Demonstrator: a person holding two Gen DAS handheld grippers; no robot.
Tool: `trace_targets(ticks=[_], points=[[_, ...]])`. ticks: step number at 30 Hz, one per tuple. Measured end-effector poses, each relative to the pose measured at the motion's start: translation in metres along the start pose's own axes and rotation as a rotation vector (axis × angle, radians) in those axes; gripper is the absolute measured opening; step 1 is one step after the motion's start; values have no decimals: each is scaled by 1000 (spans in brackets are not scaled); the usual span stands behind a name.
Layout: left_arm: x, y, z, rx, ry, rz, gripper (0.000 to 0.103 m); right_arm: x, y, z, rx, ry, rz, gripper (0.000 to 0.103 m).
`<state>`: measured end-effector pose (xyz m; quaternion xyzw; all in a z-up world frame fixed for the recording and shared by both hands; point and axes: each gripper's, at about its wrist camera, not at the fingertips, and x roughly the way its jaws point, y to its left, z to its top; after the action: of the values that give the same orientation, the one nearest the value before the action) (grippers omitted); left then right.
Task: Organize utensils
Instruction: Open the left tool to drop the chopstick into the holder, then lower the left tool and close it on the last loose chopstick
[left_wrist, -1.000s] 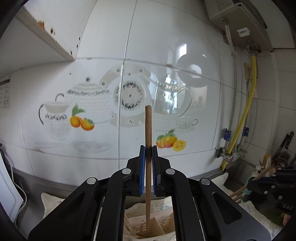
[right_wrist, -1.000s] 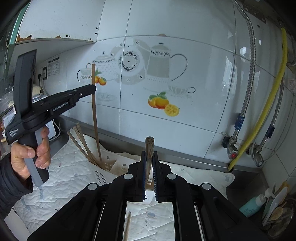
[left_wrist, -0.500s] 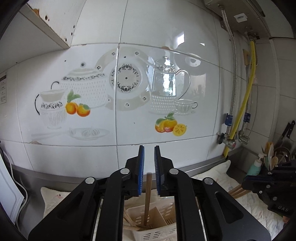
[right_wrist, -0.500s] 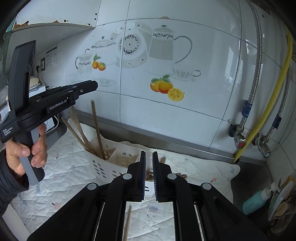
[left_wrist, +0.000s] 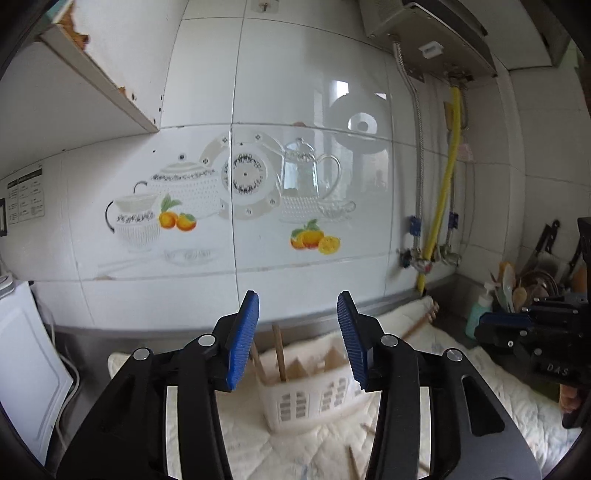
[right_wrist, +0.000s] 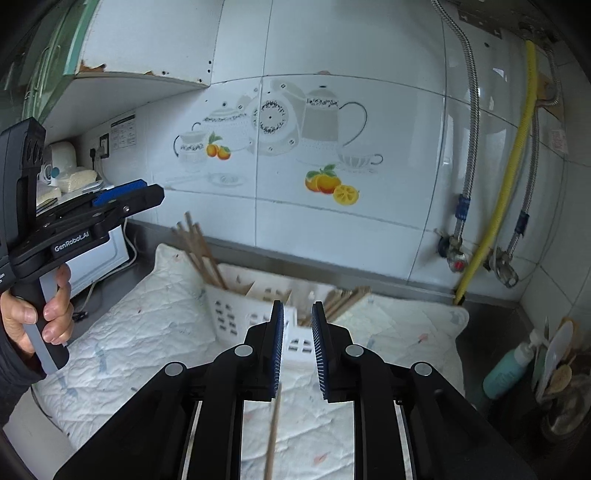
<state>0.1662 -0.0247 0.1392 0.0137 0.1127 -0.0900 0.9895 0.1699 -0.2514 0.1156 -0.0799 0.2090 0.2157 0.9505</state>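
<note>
A white slotted utensil basket (left_wrist: 314, 397) stands on a quilted white cloth (right_wrist: 147, 325), and it also shows in the right wrist view (right_wrist: 236, 314). Wooden chopsticks (right_wrist: 201, 251) lean out of its left compartment, and more chopsticks (right_wrist: 343, 299) lean out at its right. One chopstick (left_wrist: 279, 350) stands in the basket in the left wrist view. My left gripper (left_wrist: 298, 332) is open wide and empty above the basket. My right gripper (right_wrist: 297, 347) is open with a narrower gap and empty. A loose chopstick (right_wrist: 272, 432) lies on the cloth under it.
A tiled wall with teapot pictures stands behind. A yellow gas hose (right_wrist: 506, 192) and metal pipes run down at the right. A teal bottle (right_wrist: 506, 369) and a holder of spoons (right_wrist: 557, 373) sit at the right corner. A white appliance (left_wrist: 26, 369) stands at the left.
Both grippers let go of their chopsticks, which dropped into the basket, then opened wider and pulled back and up.
</note>
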Motion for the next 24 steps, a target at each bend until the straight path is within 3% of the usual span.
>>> trace_targets(ticks=[6, 14, 19, 24], points=[[-35, -6, -59, -33, 106, -33, 49, -14, 16, -64, 11, 50, -4, 16], [-52, -13, -138, -92, 245, -53, 49, -3, 29, -155, 96, 168, 23, 16], [-53, -21, -178, -111, 334, -65, 49, 12, 30, -194, 155, 232, 28, 16], [-52, -26, -209, -158, 408, -89, 49, 25, 28, -209, 189, 254, 27, 16]])
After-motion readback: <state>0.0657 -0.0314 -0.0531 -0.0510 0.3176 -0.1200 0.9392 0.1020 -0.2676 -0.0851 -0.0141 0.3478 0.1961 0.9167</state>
